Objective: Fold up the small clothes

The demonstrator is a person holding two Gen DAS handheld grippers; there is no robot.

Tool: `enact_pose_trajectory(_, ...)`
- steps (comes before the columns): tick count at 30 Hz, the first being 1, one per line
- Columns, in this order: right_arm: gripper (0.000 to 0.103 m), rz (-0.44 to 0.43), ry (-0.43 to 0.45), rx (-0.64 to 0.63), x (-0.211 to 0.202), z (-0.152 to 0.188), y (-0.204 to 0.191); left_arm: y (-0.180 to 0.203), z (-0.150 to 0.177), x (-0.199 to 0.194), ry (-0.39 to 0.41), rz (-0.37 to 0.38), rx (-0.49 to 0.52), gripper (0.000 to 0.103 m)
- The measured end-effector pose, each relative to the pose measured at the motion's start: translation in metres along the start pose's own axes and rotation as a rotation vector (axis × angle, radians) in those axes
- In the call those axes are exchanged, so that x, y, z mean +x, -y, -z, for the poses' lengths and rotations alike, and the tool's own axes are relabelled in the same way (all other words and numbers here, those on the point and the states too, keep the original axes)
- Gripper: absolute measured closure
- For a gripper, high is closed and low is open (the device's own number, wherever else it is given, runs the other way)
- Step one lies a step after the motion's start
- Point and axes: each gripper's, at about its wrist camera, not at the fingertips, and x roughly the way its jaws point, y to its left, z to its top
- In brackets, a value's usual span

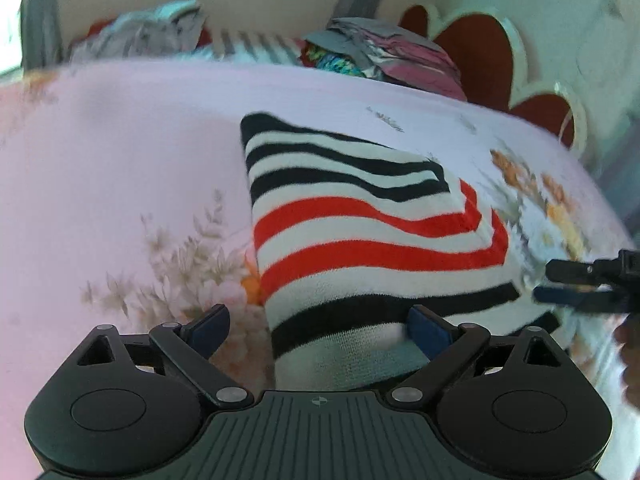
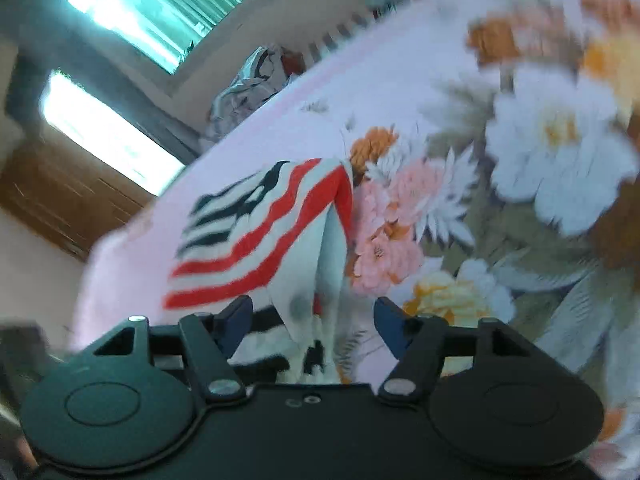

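The striped garment is lying folded on the floral bedsheet, and everything below is placed relative to it. It is a soft knit with a slightly fuzzy nap, banded in black, white and red. Its stripes bend into a chevron at the right side where one layer is turned over another. In the left wrist view its long axis is running away from you, from the near white hem up to the far black-striped corner.

Your left gripper is sitting right at that near hem, with the garment directly ahead of it. Its jaws are standing spread wide; the right blue pad is lying against or just over the cloth while the left one is off the garment's edge, so nothing is being pinched. Your right gripper is coming in at the garment's right edge, where a loose white fold is standing up between its jaws. Those jaws are spread too, and the pads are not pressing on the fold. The view is blurred, so fine contact is hard to judge.

The left hand looks nearer to the garment's body, the right nearer to the raised edge, so you are likely choosing between flattening and regrasping.

Beyond the garment's far end, piles of other clothes are lying along the bed's edge, in front of a red scalloped headboard.
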Motion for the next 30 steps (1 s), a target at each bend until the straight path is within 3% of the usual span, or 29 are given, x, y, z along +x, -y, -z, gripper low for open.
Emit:
enact_pose_trajectory(7,0.035,-0.079,-0.15,0.046,0.031,-0.002,0.017,-0.01,0.008,0.021,-0.036,0.062,-0.122,0.008)
enact_pose_trajectory(12,0.035,-0.147,-0.183,0.056,0.052,0.0,0.012,-0.003,0.004,0.034,-0.057,0.033,-0.12,0.008)
enact_pose_trajectory(16,0.04,-0.097,-0.185,-0.042,0.058,0.002,-0.016,0.006,-0.006,0.046,-0.073,0.041,-0.106,0.009)
enact_pose_trajectory(17,0.054,-0.06,-0.182,-0.074,0.058,0.002,-0.021,0.011,-0.009,0.049,-0.077,0.031,-0.095,0.014)
enact_pose_trajectory(18,0.061,-0.03,-0.179,-0.115,0.058,0.003,-0.027,0.014,-0.011,0.049,-0.078,0.024,-0.085,0.017)
enact_pose_trajectory(20,0.066,-0.001,-0.166,-0.172,0.055,0.007,-0.036,0.025,-0.014,0.048,-0.074,-0.003,-0.053,0.025)
enact_pose_trajectory(24,0.068,0.058,-0.134,-0.248,0.052,0.017,-0.055,0.035,-0.017,0.039,-0.055,-0.028,0.013,0.043)
enact_pose_trajectory(30,0.071,0.113,-0.087,-0.368,0.028,0.028,-0.093,0.039,-0.018,0.026,-0.031,-0.037,0.096,0.049)
